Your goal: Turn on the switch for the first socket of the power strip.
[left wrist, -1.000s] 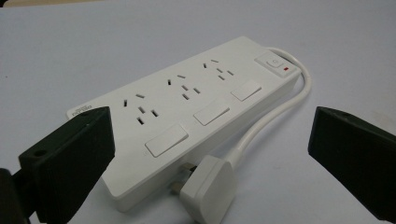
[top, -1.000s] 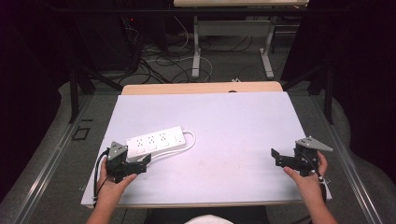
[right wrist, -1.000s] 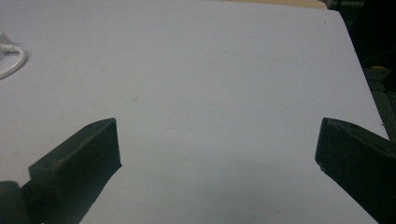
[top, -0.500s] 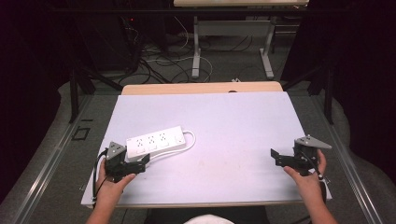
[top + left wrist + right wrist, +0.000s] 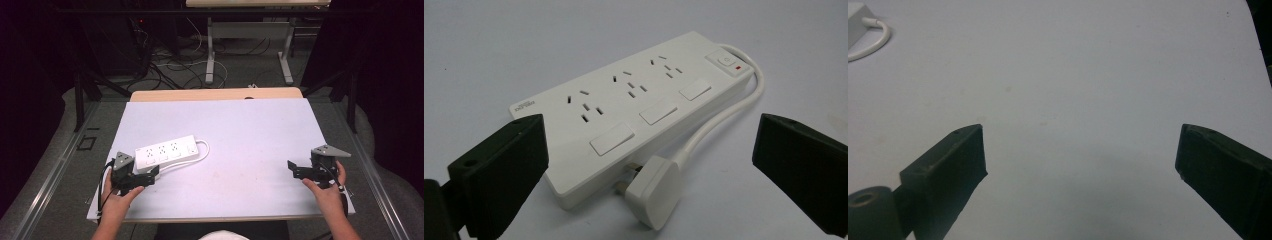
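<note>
While the right gripper (image 5: 299, 170) waits wide open and empty at the table's (image 5: 260, 130) far right, the left gripper (image 5: 649, 165), jaws spread with nothing held, faces the white power strip (image 5: 634, 110) just ahead; its plug (image 5: 651, 187) lies nearest, between the jaws, and the strip's long axis runs away rightward.

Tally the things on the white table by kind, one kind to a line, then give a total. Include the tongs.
Power strip with its cord and plug: 1
Tongs, left and right, both open: 2
Total: 3
</note>
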{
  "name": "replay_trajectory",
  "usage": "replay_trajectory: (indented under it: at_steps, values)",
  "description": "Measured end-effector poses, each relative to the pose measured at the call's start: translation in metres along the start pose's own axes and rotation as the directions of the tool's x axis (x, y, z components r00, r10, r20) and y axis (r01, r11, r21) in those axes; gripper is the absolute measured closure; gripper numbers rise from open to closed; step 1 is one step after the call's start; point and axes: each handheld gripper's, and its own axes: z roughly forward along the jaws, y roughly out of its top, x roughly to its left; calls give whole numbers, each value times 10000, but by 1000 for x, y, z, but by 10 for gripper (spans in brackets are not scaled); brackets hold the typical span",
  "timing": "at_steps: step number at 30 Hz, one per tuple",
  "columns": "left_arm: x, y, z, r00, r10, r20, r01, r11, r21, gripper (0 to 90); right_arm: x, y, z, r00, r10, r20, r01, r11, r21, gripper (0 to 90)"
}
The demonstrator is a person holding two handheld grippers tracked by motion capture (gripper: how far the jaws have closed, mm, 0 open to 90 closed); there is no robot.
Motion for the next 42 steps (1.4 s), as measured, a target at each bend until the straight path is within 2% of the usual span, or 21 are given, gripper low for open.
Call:
replay_trajectory:
  at_steps: [5, 14, 24, 25, 31, 37, 38, 42]
  values:
    - [-1, 1, 0, 9999, -125, 81, 123, 9998, 152, 41, 0, 0, 0, 10000, 72, 39, -72, 10000, 20, 55]
    - [-2, 4, -2, 9999, -47, -136, 53, 9991, 426, 145, 0, -1, 2, 10000, 81, -11, -81, 9999, 67, 62]
    - [-3, 10, -5, 9985, -406, 355, 387, 9979, 523, 260, 3, -1, 5, 10000, 26, -47, -25, 9999, 121, 71]
    - [-4, 12, -6, 9973, -520, 528, 493, 9974, 520, 274, 3, -1, 5, 10000, 35, -52, -34, 9999, 129, 71]
    - [-5, 20, -10, 9982, -408, 449, 385, 9979, 513, 337, 3, -2, 7, 9998, 176, -94, -174, 9997, 174, 73]
    - [-5, 29, -10, 9987, -357, 353, 341, 9984, 451, 349, 3, -2, 6, 9999, 128, -91, -127, 9998, 150, 73]
    - [-4, 31, -11, 9992, -199, 349, 177, 9978, 632, 348, 3, -2, 6, 9998, 168, -94, -166, 9998, 144, 73]
    - [-6, 35, -8, 9987, -356, 360, 335, 9978, 578, 348, 3, -2, 6, 9997, 204, -127, -202, 9997, 149, 73]
